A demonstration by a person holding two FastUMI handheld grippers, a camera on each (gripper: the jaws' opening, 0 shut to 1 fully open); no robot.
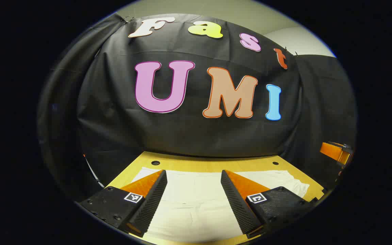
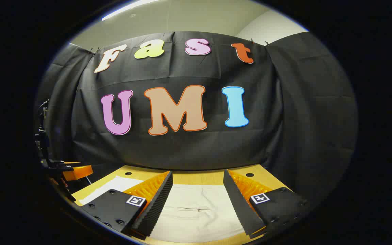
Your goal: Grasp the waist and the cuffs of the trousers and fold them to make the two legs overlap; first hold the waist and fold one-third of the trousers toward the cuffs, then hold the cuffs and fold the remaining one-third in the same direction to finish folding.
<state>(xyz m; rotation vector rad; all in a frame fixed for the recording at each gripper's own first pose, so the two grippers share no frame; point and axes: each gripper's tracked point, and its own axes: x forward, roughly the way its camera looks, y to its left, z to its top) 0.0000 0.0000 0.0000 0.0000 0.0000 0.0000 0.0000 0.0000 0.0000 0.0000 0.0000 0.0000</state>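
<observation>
Cream-white trousers (image 1: 196, 200) lie flat on a wooden table (image 1: 213, 165), spread out below my left gripper (image 1: 193, 175). That gripper hangs above the cloth, open, with nothing between its fingers. In the right gripper view the trousers (image 2: 196, 211) show a seam and creases under my right gripper (image 2: 197, 177), which is also open and holds nothing. My right gripper (image 1: 335, 152) appears at the far right edge of the left gripper view, off the table's side. My left gripper (image 2: 71, 172) sits at the left edge of the right gripper view.
The table's back edge (image 2: 189, 173) runs close to the black cloth wall, with small round holes (image 1: 155, 163) near its corners. A dark cable (image 1: 92, 172) hangs at the left of the table.
</observation>
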